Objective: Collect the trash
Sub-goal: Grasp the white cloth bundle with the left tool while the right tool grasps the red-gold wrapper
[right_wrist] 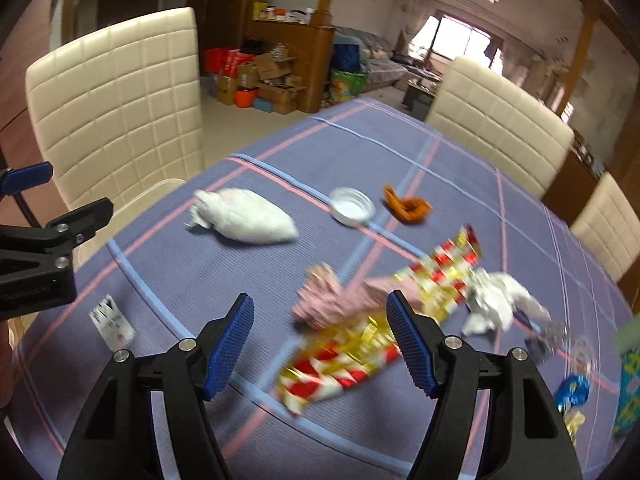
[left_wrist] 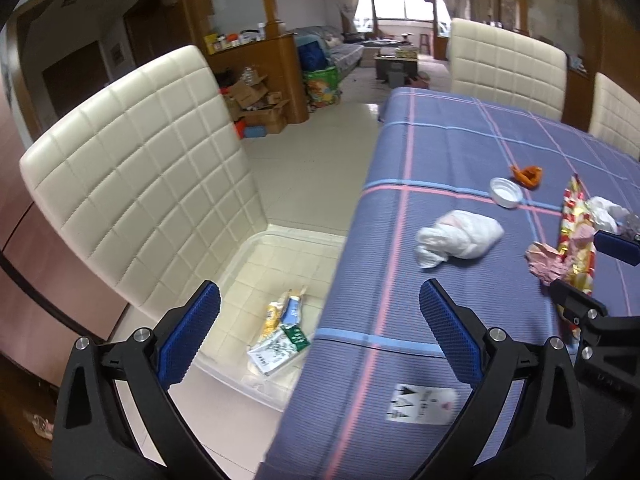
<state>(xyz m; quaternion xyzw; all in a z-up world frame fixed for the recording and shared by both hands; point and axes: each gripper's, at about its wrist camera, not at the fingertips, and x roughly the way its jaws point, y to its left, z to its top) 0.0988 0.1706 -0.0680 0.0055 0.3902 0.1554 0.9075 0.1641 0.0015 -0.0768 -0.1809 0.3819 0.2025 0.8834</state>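
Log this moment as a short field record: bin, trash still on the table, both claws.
bin: clear tub on the chair seat, holding a few wrappers
on table: white bag, white cap, orange peel, pink wrapper, red-gold wrapper, white tissue
left claw: open, empty
right claw: open, over the red-gold wrapper

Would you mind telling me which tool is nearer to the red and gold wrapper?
Right. The right tool hangs open just above the red and gold wrapper, its tips straddling it. The left tool sits open at the table's edge, well left of it.
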